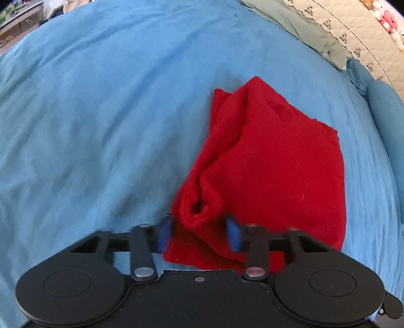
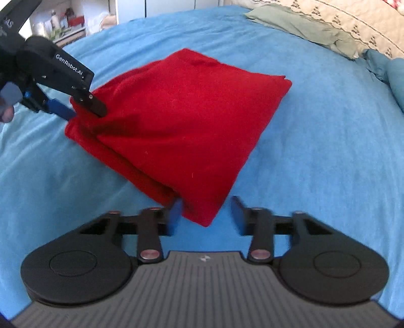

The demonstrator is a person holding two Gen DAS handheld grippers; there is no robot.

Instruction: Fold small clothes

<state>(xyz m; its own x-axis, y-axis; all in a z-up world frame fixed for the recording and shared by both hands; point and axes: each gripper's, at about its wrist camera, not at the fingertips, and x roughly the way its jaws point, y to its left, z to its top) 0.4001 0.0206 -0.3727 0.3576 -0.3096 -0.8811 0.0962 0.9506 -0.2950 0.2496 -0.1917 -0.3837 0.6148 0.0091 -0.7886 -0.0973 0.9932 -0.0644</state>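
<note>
A red knitted garment [image 1: 267, 166] lies folded on the blue bedspread [image 1: 101, 113]. My left gripper [image 1: 199, 233] is open, its blue fingers either side of a bunched corner of the garment. In the right wrist view the garment [image 2: 181, 121] is a thick folded bundle. My right gripper [image 2: 205, 213] is open, its fingers astride the bundle's near corner. The left gripper [image 2: 83, 107] shows there at the bundle's far left corner, fingers around the cloth edge.
A green pillow [image 1: 310, 32] and a cream patterned quilt [image 1: 353, 30] lie at the bed's far right, with plush toys [image 1: 386, 20] beyond. A blue bolster [image 1: 386, 111] lies at the right edge. Shelves with clutter [image 2: 63, 22] stand past the bed's far left.
</note>
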